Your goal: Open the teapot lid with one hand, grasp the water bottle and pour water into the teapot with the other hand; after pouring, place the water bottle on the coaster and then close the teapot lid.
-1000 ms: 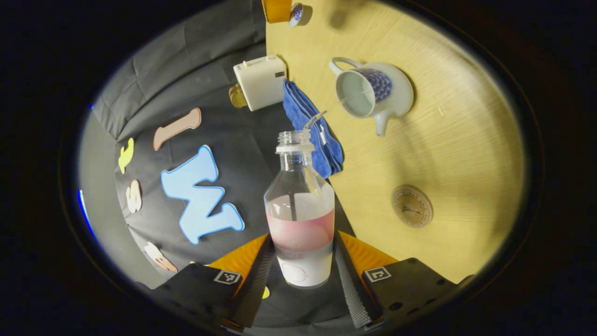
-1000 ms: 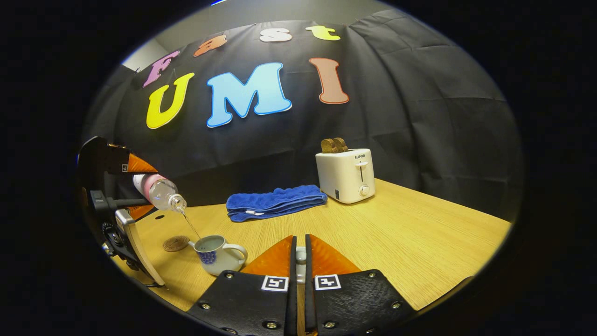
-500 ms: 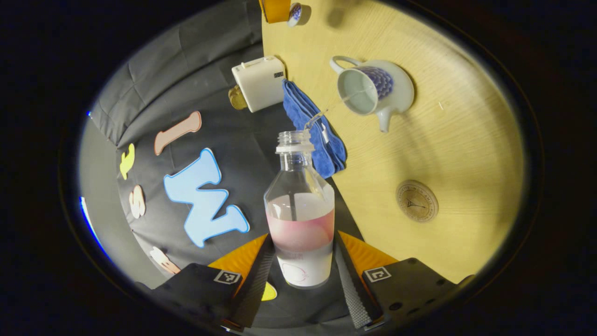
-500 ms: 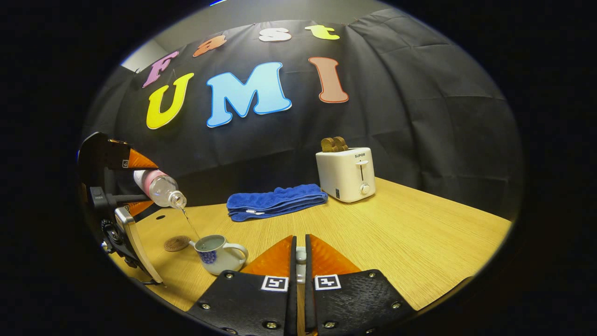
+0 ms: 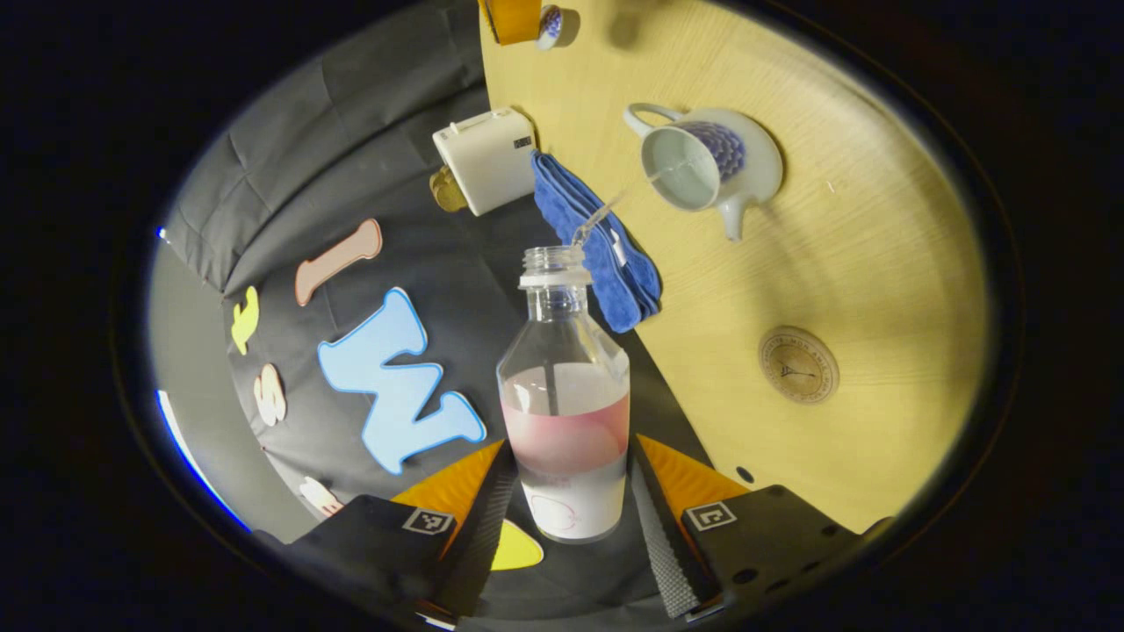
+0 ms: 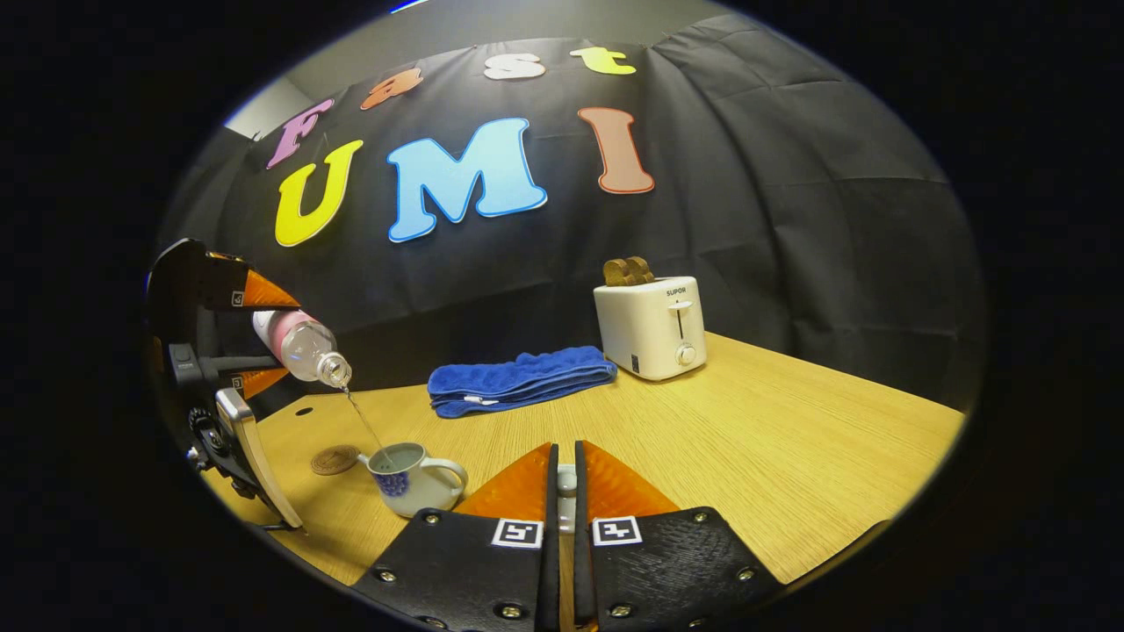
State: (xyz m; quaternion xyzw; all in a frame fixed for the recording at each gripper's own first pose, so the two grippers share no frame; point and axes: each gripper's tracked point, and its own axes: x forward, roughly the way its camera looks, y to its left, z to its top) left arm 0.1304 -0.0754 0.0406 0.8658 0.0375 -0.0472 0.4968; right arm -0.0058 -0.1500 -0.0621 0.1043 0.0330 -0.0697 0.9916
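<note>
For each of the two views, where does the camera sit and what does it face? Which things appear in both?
Left gripper view: rides on the left claw, tipped toward the table; it looks along the clamped water bottle to the open teapot and coaster.
Right gripper view: rides on the right claw, low over the table, facing the booth wall; its closed fingers pinch the small lid.
Shared: teapot, coaster, blue towel, toaster, bottle, left claw.

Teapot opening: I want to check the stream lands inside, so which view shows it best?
The left gripper view: it looks down into the teapot, its inside in sight. The right gripper view shows it small, side-on.
</note>
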